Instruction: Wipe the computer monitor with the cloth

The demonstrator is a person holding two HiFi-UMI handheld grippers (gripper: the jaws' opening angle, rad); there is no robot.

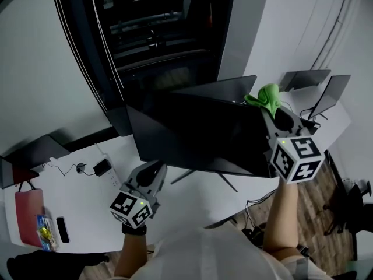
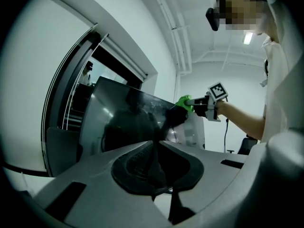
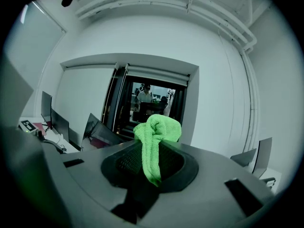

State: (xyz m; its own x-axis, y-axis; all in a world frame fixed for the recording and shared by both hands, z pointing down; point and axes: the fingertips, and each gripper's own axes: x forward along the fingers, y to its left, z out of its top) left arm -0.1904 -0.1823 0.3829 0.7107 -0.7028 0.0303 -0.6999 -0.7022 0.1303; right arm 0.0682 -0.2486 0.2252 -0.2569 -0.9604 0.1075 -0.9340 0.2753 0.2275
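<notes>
The green terry cloth (image 3: 154,139) is pinched between the jaws of my right gripper (image 1: 269,114), bunched at the top right corner of the wide black computer monitor (image 1: 198,133). My left gripper (image 1: 152,172), jaws together on nothing, hovers near the screen's lower left edge, above the white desk (image 1: 87,214). Beyond is a dark glass doorway (image 1: 151,34).

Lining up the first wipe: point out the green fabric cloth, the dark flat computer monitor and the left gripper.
Green fabric cloth (image 3: 156,136), right gripper view: bunched top above the jaws.
Dark flat computer monitor (image 1: 198,134), head view: middle of its screen.
Left gripper (image 1: 156,168), head view: its jaw tips.
</notes>
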